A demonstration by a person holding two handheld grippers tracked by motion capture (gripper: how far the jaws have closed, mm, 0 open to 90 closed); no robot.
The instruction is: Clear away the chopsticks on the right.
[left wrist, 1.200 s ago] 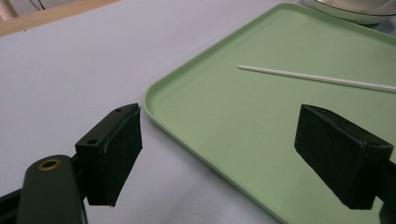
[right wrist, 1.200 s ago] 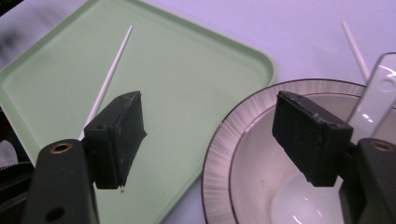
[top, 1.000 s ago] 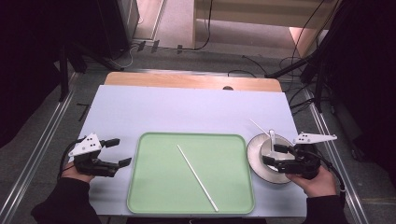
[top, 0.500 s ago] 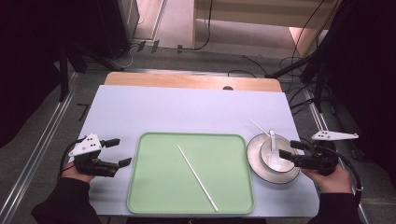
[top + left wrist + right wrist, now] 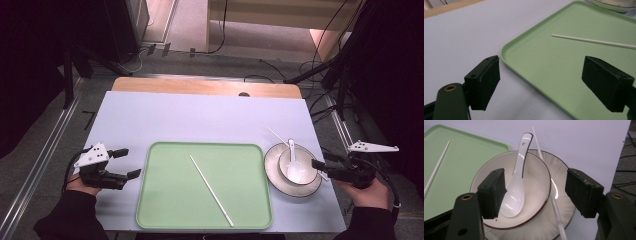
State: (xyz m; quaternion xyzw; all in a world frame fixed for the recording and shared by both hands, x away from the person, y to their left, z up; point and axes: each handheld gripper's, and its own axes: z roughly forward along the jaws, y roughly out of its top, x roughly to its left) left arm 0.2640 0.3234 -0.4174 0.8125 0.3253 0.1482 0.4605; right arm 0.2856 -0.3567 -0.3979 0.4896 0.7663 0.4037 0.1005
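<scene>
Risk, chopstick: the chopstick on the plate (image 5: 556,212) lies loose across the plate (image 5: 274,175) rim, passing under the bowl's edge; I judge that a clumsy pinch would roll it off onto the desk (image 5: 200,117).
Risk, bowl: the bowl (image 5: 534,182) sits on the plate with the spoon (image 5: 516,187) leaning inside; a knock from my pads could tip the spoon out or shift the bowl.
Right claw (image 5: 320,169): at 3 o'clock of the plate, off the desk's edge, pointing toward 9 o'clock. Jaws have just been closing a little, yet stand well apart and grip nothing; bowl and chopstick show beyond the gap, untouched.
Left claw (image 5: 127,162): at 9 o'clock of the tray (image 5: 165,210), jaws wide apart, empty, hanging over the tray's near rim.
Tray: green, centre of the desk, one chopstick on the tray (image 5: 210,190) lying slantwise.
Plate group: just beside the tray at its 3 o'clock.
</scene>
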